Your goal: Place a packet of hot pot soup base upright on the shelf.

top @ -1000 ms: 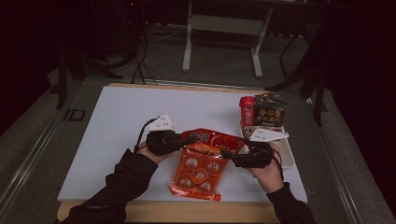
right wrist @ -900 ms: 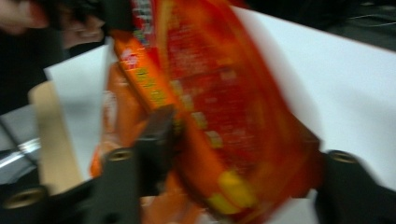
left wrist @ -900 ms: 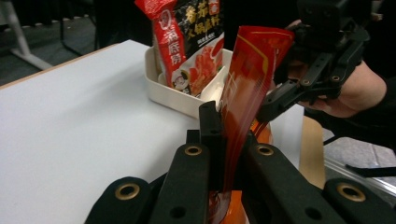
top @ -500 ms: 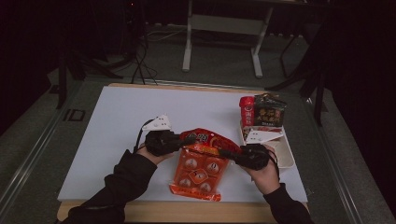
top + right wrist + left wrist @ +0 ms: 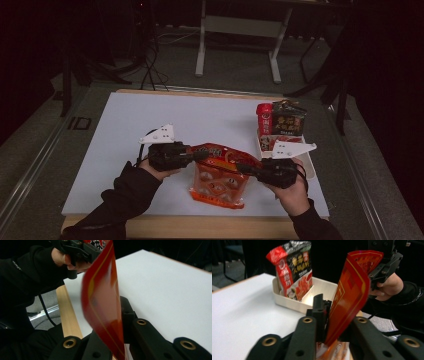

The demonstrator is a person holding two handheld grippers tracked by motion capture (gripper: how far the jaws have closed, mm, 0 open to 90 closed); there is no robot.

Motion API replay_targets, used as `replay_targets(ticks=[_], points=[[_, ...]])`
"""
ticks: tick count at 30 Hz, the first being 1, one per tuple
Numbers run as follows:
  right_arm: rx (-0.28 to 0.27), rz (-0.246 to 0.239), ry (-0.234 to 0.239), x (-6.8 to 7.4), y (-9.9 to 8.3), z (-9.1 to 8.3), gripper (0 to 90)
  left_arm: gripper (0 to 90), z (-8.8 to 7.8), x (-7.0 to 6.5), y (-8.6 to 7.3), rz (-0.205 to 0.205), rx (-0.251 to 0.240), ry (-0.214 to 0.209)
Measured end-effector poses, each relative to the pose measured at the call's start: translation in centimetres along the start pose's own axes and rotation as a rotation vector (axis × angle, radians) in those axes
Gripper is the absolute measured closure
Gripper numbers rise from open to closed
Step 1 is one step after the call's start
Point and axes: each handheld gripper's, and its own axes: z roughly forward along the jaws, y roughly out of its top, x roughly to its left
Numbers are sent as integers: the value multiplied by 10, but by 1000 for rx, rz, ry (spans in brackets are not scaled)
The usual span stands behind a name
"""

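Above white table (image 5: 150, 125), red packet (image 5: 220, 172) between both jaws.

The red snack bag (image 5: 218, 175) I hold is glossy plastic film, catching highlights along its creased top edge, and the dark packet (image 5: 294, 267) standing in the bin shines the same way. That bin (image 5: 322, 293) is smooth cream plastic. My table (image 5: 150, 120) has a matt white top edged in bare pale wood, and my sleeves are soft black cloth.
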Motion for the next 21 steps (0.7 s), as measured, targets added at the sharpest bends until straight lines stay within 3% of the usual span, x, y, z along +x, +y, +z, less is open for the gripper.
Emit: replay_targets(ticks=[1, 4, 7, 11, 14, 17, 21], points=[[-9, 1, 4, 1, 2, -2, 900, 724, 0, -3, 1, 18, -5, 24], [-11, -17, -4, 2, 7, -8, 900, 631, 1, -6, 2, 19, -14, 46], [-21, -19, -13, -1, 12, -14, 900, 588, 1, -6, 3, 9, -21, 50], [-35, -14, -19, -5, 19, -23, 900, 457, -1, -4, 2, -24, -27, 39], [-49, -19, -25, -7, 25, -29, 900, 359, -3, -4, 0, -20, -13, 51], [-68, -26, -38, -9, 31, -35, 900, 224, -4, -2, -4, -36, -3, 27], [-96, -28, -55, -11, 39, -44, 900, 161, -5, 0, -11, -65, -8, 38]])
